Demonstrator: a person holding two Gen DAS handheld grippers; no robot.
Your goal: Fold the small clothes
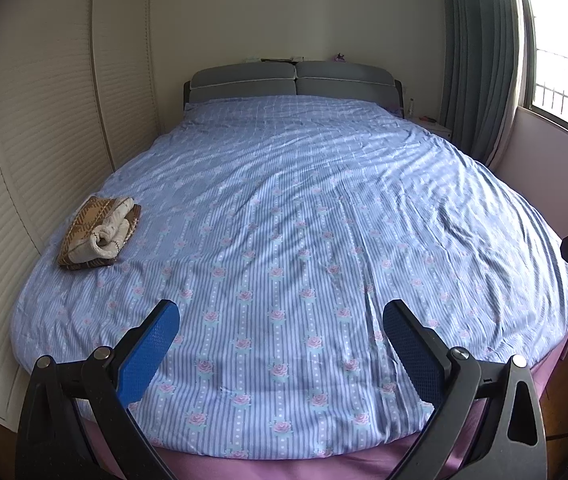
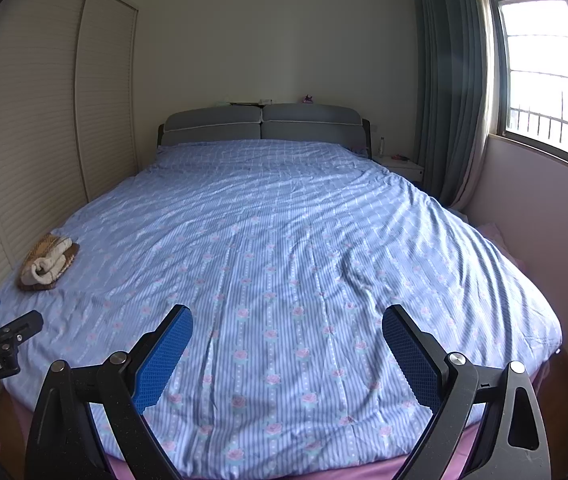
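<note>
On the far left stand tall cream closet doors (image 1: 43,128) with thin slats. Next to them, on the left side of the bed, lies a small pile of folded clothes (image 1: 99,233). The bottom piece is brown with checks, and a cream piece sits rolled on top. It may be a little sweater, but it is too far off to be sure.

The blue striped blanket (image 1: 304,240) with pink roses covers the whole bed and is a bit wrinkly. A pink sheet (image 1: 284,468) peeks out under its near edge.

The left gripper (image 1: 279,322) hangs over the near end of the bed. Its blue pads are spread wide apart and hold nothing. The right gripper (image 2: 287,326) is beside it, also spread wide with nothing between its pads. Both are well apart from the clothes.

At the back is a gray headboard (image 2: 261,126). To the right hang green curtains (image 2: 448,92), then a bright window (image 2: 548,72).
</note>
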